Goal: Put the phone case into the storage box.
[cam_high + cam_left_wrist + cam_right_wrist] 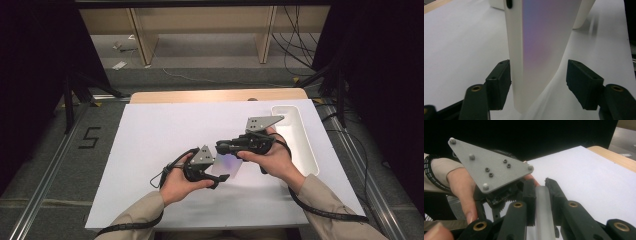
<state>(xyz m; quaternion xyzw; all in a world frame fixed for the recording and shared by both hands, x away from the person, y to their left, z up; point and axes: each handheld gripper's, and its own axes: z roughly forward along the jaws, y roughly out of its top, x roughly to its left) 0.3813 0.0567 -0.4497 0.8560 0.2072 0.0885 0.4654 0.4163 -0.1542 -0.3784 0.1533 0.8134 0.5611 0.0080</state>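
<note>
A thin flat white slab (227, 166) with a purplish sheen is held just above the white table between both hands. My right gripper (220, 148) points left and is shut on the slab's narrow edge (541, 202), which sits between its pads. My left gripper (223, 178) points right, open, with its jaws on either side of the slab (541, 50). In the left gripper view its left pad (499, 85) lies close against the slab, while the right pad (584, 85) stands well apart. The left gripper's grey plate (491, 167) and the hand holding it are in the right gripper view.
A long white tray (306, 145) lies along the table's right side, just beyond the right hand, and its wall (584, 15) rises behind the slab. The white sheet (160, 135) covers the wooden table (210, 95). Cables trail from both grippers toward the front edge.
</note>
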